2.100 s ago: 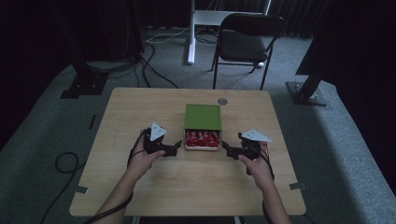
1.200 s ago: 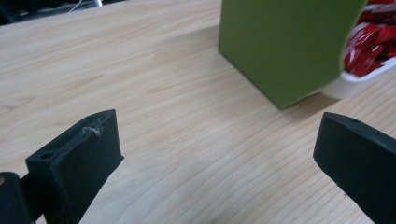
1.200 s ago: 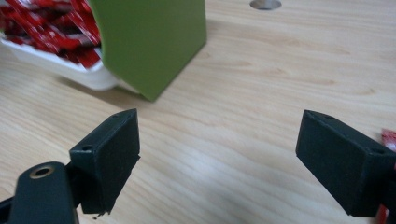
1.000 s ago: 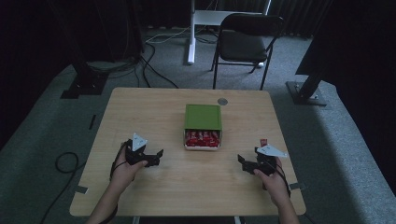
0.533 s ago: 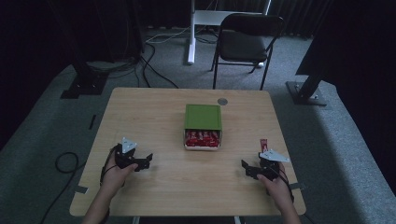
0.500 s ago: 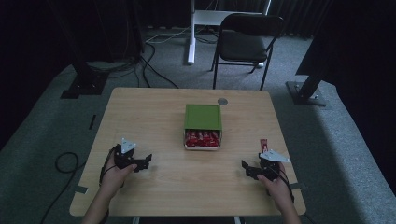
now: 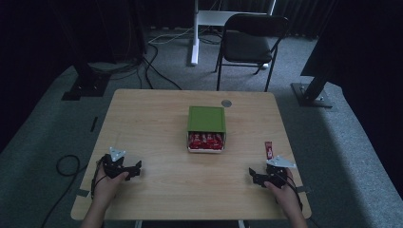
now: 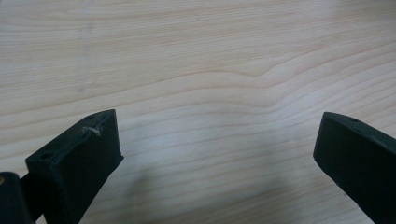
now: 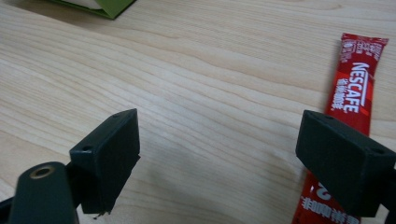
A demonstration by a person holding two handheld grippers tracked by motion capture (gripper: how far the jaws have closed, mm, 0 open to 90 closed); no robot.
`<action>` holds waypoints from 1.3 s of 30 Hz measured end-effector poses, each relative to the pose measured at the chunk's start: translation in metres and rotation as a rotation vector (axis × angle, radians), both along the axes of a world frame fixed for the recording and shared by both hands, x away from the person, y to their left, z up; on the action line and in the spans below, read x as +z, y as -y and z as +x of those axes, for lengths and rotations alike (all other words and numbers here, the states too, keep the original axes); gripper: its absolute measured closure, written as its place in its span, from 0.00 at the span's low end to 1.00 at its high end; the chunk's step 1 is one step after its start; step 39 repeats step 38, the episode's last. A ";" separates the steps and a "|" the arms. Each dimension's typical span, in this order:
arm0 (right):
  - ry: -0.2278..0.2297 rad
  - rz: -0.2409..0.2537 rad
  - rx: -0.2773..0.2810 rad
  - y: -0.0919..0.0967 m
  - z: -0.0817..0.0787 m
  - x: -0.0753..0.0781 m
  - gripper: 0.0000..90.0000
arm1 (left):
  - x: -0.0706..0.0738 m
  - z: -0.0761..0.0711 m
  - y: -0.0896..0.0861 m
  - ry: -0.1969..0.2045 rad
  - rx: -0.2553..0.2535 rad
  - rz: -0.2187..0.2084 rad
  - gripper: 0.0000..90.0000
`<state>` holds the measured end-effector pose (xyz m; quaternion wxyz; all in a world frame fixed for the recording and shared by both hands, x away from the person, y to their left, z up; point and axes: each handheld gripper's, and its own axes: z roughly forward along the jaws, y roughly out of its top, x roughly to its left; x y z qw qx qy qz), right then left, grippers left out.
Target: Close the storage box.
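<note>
Lying flat beside the right gripper's wide-apart jaws, the red coffee stick looks light, limp, slippery; pinch mid-length. Left gripper jaws also apart.

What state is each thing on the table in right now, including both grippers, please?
Left gripper: open, empty, over bare wood.
Right gripper: open, empty, beside the loose sachet.
Green box: partly open, red sachets showing at its near end.
Loose red sachet: lying flat on the table, apart from the box.
</note>
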<state>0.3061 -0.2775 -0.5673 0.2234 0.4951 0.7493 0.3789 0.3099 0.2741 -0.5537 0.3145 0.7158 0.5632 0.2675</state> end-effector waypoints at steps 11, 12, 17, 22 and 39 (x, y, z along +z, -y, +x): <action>-0.034 -0.041 0.018 -0.003 0.001 -0.001 0.16 | -0.006 -0.015 -0.021 -0.052 0.110 0.011 0.02; -0.036 -0.043 0.020 -0.004 0.001 -0.002 0.17 | -0.007 -0.015 -0.022 -0.058 0.113 0.018 0.02; -0.051 -0.073 0.052 -0.007 0.002 -0.002 0.18 | -0.010 -0.018 -0.022 -0.070 0.124 0.035 0.02; -0.055 -0.066 0.050 -0.007 0.003 -0.003 0.17 | -0.010 -0.016 -0.024 -0.085 0.126 0.000 0.01; -0.059 -0.067 0.058 -0.007 0.003 -0.003 0.15 | -0.010 -0.016 -0.023 -0.083 0.132 0.000 0.01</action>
